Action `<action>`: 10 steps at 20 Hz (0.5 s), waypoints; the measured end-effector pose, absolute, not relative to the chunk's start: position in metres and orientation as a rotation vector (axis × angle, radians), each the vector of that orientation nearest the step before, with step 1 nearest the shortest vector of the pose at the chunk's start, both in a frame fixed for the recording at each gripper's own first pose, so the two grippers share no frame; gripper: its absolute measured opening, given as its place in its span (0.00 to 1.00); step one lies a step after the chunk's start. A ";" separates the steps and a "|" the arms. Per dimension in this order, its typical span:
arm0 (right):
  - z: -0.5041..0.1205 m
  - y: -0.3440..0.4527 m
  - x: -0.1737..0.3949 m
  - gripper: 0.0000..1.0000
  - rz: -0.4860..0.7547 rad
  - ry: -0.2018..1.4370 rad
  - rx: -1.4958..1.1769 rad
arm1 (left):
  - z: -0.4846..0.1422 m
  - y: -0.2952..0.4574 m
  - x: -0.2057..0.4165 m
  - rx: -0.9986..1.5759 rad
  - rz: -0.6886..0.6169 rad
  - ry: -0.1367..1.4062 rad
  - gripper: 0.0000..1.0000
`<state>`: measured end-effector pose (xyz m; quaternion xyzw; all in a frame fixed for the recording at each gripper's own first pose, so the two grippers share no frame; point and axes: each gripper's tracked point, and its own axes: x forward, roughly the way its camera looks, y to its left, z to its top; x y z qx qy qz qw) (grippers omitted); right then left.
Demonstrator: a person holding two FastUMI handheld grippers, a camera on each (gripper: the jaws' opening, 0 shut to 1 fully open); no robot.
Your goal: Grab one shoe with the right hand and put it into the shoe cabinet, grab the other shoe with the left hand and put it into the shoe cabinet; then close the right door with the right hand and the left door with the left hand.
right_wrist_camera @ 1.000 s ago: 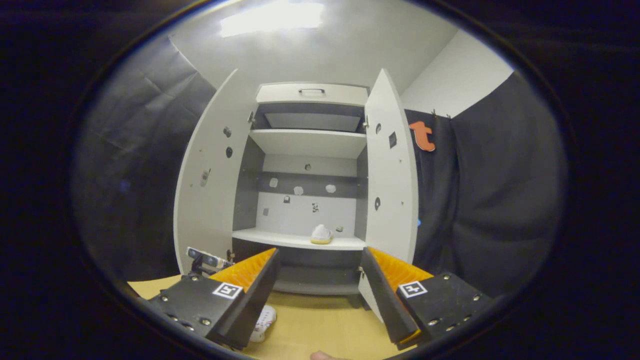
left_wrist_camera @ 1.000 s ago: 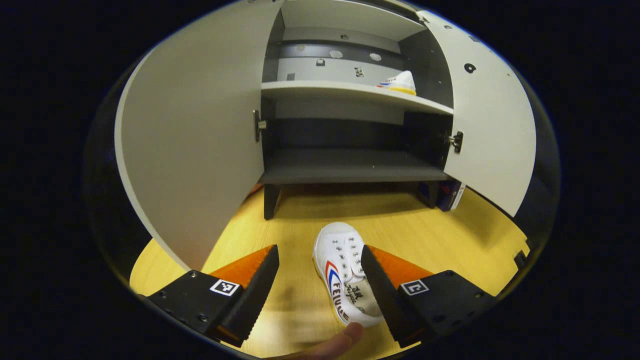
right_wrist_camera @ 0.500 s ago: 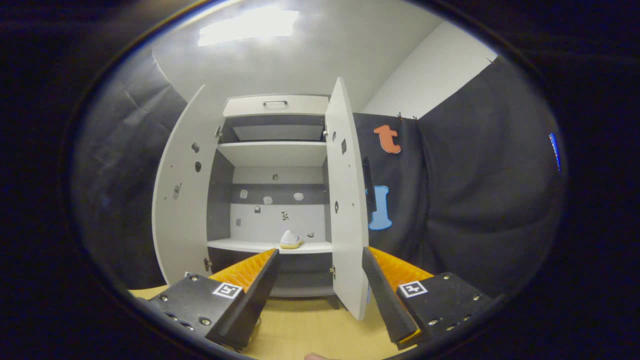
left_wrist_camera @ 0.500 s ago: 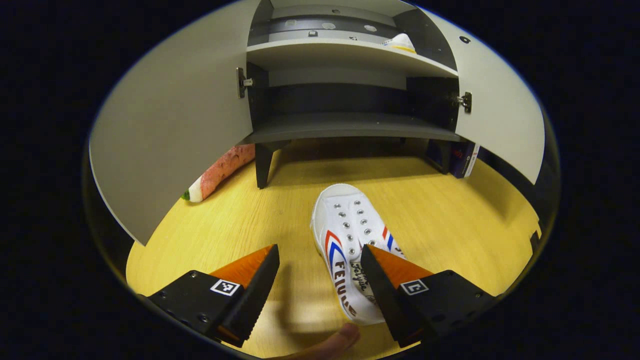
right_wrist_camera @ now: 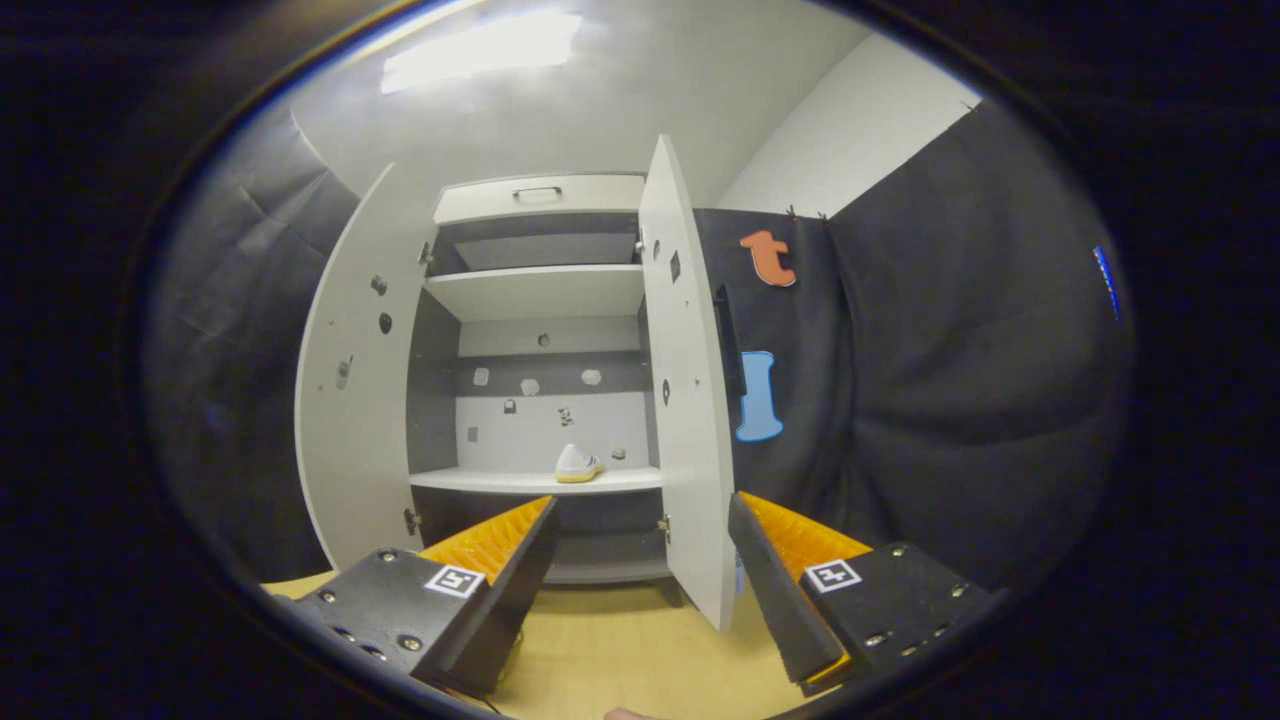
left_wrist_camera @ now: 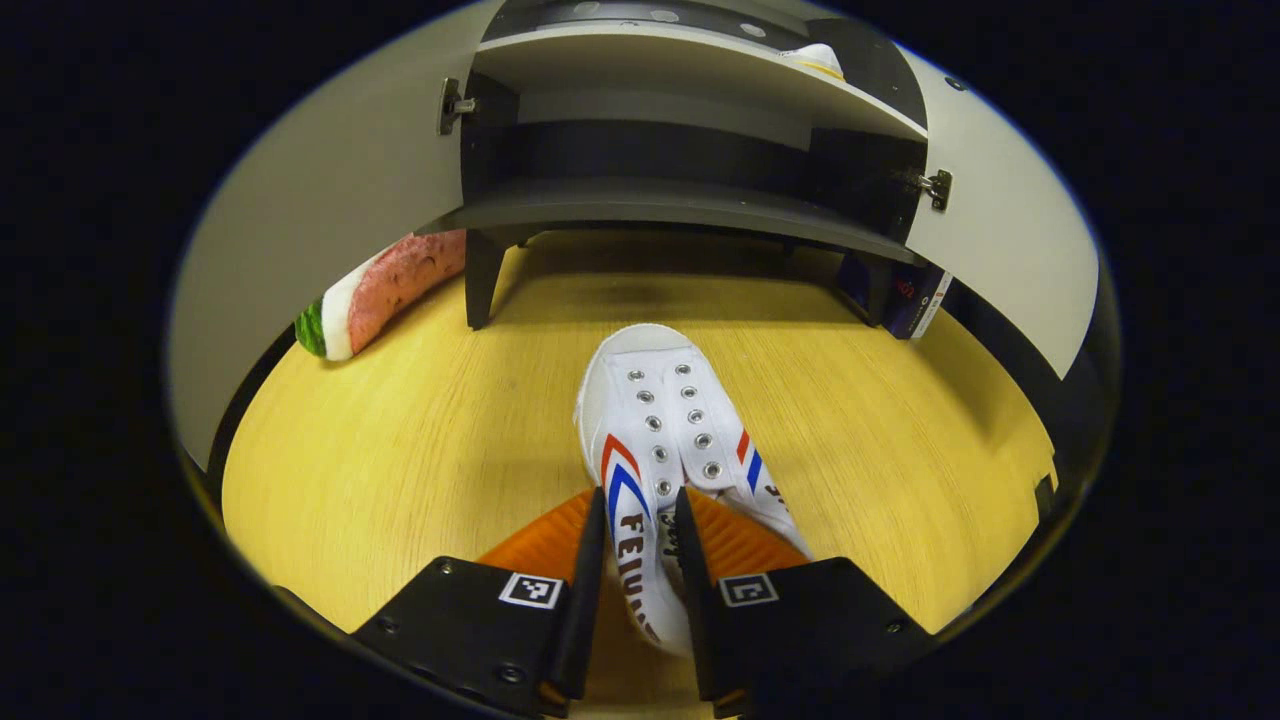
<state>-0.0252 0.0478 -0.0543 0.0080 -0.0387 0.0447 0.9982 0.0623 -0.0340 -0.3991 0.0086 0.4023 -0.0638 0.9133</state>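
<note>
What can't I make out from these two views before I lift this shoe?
- Left gripper: its fingers stand close on the white canvas shoe, but its heel is cut off at the bottom edge of the left gripper view.
- Second white shoe on the pale cabinet shelf: too small in the right gripper view for its pose.
- Dark box: half hidden by the right door.
</note>
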 end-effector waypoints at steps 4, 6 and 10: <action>-0.064 0.050 -0.025 1.00 0.102 -0.062 0.007 | -0.393 -0.033 0.064 0.088 -0.147 0.803 0.04; -0.070 0.049 -0.024 1.00 0.106 -0.051 0.011 | -0.387 -0.034 0.063 0.092 -0.158 0.787 0.02; -0.084 0.041 -0.018 1.00 0.094 -0.022 0.017 | -0.367 -0.035 0.055 0.086 -0.163 0.748 0.01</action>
